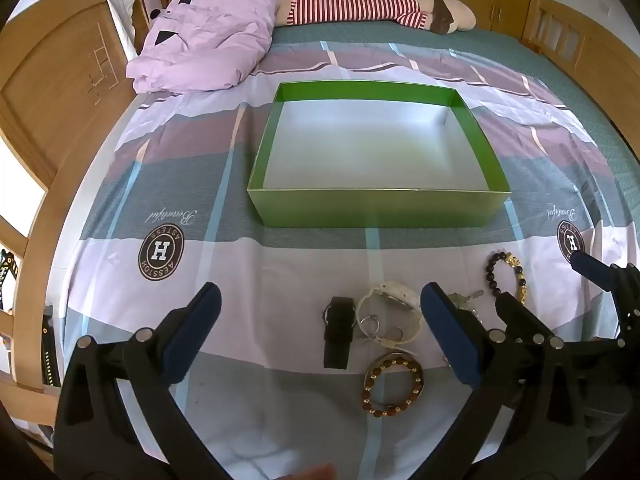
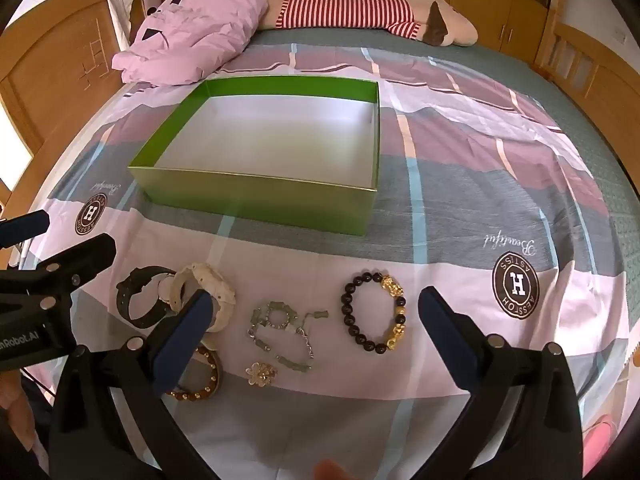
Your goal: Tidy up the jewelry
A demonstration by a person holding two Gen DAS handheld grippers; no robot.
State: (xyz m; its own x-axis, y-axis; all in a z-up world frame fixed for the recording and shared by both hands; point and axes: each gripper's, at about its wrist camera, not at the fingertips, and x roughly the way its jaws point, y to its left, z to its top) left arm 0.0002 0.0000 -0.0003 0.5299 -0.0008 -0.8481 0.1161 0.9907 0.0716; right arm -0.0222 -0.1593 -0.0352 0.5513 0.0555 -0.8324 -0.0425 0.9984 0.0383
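Left gripper (image 1: 320, 320): spread, holding nothing
Right gripper (image 2: 312, 324): spread, holding nothing
Near: bracelets (image 2: 374, 312), watches (image 2: 140, 300) on bedsheet (image 2: 460, 208)
Far: green box (image 2: 260, 200) bare
Progress: 0 pieces stored, all left

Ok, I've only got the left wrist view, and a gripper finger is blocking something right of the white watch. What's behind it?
Observer: A pale green stone link bracelet with silver chain, lying between the white plastic watch and the black bead bracelet with gold charms.
Operator: Anything else hidden there?
Observer: Yes, a small gold flower-shaped ornament, between the green bracelet and the brown wooden bead bracelet.
Operator: Is the right gripper holding anything?
Observer: No. The right gripper is wide open and empty, above the green bracelet.
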